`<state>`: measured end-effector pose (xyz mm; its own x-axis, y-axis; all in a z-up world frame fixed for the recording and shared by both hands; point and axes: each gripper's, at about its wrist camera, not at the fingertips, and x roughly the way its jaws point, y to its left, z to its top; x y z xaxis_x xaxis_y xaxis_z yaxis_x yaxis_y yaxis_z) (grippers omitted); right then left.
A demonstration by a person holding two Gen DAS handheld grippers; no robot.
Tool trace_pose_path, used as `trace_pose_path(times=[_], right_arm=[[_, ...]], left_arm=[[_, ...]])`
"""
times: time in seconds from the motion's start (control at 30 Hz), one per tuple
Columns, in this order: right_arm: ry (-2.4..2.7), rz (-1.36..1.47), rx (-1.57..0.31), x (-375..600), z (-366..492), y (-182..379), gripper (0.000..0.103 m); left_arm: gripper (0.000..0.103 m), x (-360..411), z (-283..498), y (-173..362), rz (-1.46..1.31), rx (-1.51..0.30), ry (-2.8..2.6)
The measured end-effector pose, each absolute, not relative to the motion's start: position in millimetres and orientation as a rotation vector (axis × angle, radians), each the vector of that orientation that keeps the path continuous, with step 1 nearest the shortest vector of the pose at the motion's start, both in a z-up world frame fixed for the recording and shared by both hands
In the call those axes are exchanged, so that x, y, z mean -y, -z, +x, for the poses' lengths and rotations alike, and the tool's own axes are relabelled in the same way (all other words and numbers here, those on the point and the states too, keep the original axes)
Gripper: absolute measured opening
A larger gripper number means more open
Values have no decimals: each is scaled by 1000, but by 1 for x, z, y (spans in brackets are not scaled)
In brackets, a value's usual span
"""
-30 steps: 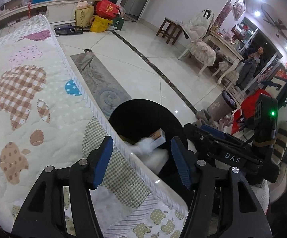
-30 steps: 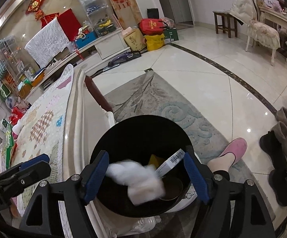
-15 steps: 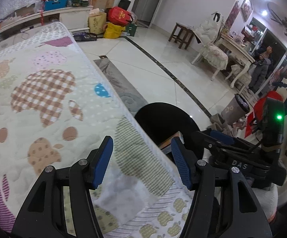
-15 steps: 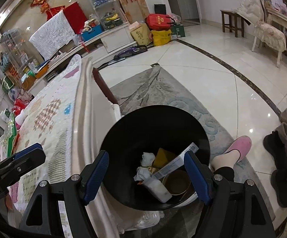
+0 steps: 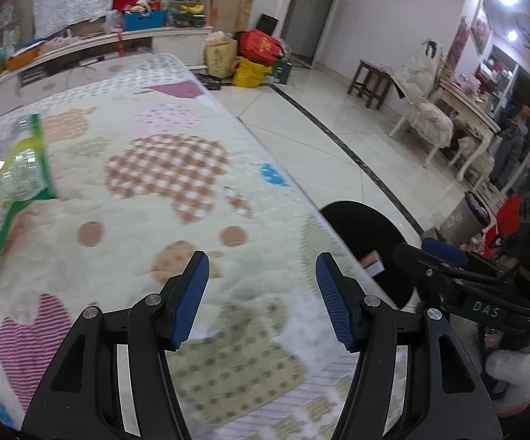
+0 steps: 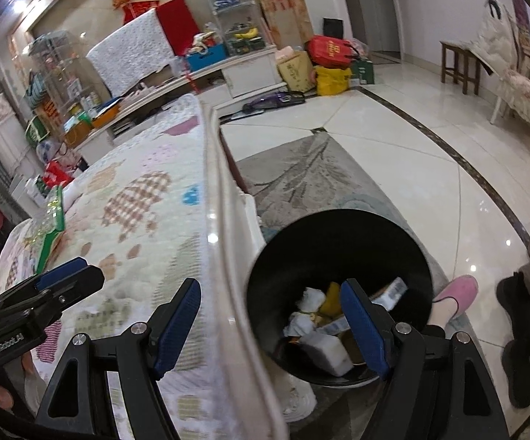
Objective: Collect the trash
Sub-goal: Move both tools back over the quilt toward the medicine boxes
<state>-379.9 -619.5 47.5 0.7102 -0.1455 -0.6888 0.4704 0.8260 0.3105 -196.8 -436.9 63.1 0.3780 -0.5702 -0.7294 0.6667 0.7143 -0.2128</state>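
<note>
A black trash bin (image 6: 338, 245) stands on the floor against the bed's edge, holding white crumpled tissues (image 6: 312, 299), a small box (image 6: 393, 289) and other scraps. My right gripper (image 6: 270, 315) hangs open over the bed's edge and the bin's left rim, nothing between its fingers. My left gripper (image 5: 261, 293) is open and empty above the patterned quilt (image 5: 162, 168); the bin (image 5: 360, 227) sits to its right. A green-edged clear plastic package (image 5: 12, 168) lies on the quilt at far left, also visible as the package (image 6: 50, 227) in the right wrist view.
A grey rug (image 6: 301, 176) lies beyond the bin on the glossy tile floor. A foot in a pink slipper (image 6: 455, 293) and dark boots (image 6: 521, 311) sit right of the bin. Bags and boxes (image 5: 254, 58), a stool and a chair stand farther off.
A white wad that was falling between the right gripper's fingers now lies in the bin. Both grippers have swung left from the bin toward the quilt; the green package has come into view.
</note>
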Motion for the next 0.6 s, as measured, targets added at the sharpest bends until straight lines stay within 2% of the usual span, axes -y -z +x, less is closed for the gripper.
trace_pose_path(times=[0.6], right_arm=[[154,403,-750,524,-305,-55,80]], left_arm=[[60,333,-176,-70,85,-840,611]])
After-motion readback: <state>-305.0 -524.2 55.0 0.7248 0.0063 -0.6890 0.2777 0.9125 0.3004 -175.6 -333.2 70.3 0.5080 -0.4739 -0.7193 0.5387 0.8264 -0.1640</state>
